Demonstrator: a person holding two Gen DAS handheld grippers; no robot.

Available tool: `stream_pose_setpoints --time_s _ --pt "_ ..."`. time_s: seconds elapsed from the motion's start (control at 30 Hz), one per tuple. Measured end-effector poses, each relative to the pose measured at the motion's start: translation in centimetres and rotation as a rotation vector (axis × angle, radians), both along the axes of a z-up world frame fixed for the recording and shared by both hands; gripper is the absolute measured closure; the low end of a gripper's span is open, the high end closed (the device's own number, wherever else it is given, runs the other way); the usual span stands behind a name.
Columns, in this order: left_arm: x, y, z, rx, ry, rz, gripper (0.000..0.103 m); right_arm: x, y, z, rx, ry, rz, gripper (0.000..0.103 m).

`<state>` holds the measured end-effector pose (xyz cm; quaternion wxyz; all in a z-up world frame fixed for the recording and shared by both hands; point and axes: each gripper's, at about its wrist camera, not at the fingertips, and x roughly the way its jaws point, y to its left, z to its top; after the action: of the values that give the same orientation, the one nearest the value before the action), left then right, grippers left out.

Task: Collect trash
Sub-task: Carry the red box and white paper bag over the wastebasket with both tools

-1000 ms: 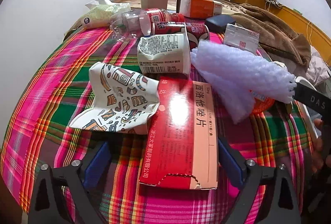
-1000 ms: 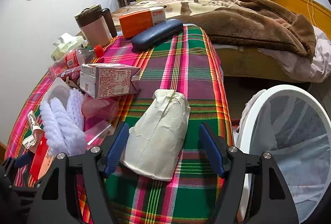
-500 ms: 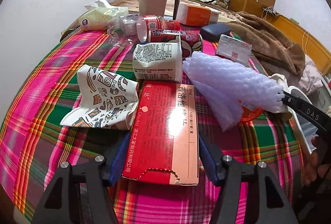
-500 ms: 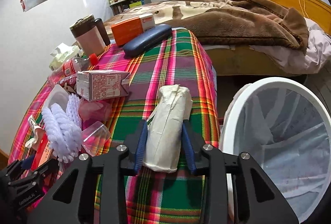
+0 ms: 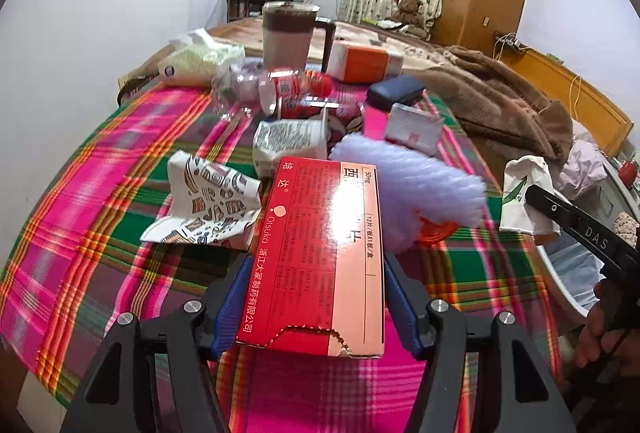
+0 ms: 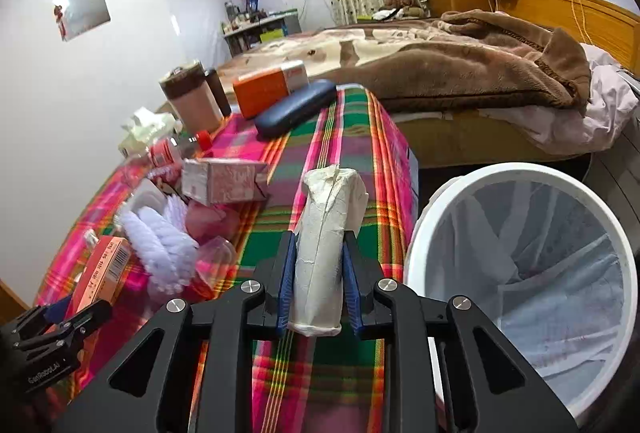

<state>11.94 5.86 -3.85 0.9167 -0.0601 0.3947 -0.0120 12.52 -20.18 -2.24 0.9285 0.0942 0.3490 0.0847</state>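
bed [image 6: 460, 65] with a brown blanket fills the far side of the room, beyond the worktop [image 5: 92, 217] under its plaid cloth. white bin [image 6: 524, 273], lined with a thin bag, stands just beside the worktop's right edge. left gripper [image 5: 316, 297] has its jaws pinching a red box [image 5: 320, 253] by its long sides, the box tilted up off the cloth. right gripper [image 6: 318, 281] has just closed its jaws, and they are clamped tight on a crumpled paper bag [image 6: 324, 245], squeezing it narrow; the bag is held above the cloth, near the bin's rim. white foam net [image 5: 416, 193] lies just right of the red box, a printed paper cup [image 5: 204, 205] crushed flat to its left, a small carton [image 5: 288, 145] behind. farther back are a bottle [image 5: 276, 89], a mug [image 5: 288, 37], an orange box [image 5: 360, 63] and a blue case [image 5: 396, 91].
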Motion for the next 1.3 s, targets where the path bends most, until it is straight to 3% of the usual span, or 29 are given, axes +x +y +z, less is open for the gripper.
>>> stream_pose_setpoints --time_s 0.3,0.53,0.93,1.3 --pt "-1.4 -3.3 4.1 0.008 -0.100 -0.071 0.039 -2.3 -2.2 2.6 0.016 -0.081 -0.031 0.080" --pt "-0.9 -8.7 6.0 0.013 -0.157 -0.187 0.039 -3.7 -5.4 3.5 -0.026 -0.109 -0.110 0.080" --pt "0.7 -19.1 6.1 -0.003 -0.170 -0.394 0.039 -3.5 -11.3 1.9 -0.063 -0.051 -0.243 0.080" --pt "2.9 -24.3 3.6 -0.006 -0.109 -0.495 0.039 -2.6 -14.6 -1.3 -0.092 0.063 -0.289 0.079"
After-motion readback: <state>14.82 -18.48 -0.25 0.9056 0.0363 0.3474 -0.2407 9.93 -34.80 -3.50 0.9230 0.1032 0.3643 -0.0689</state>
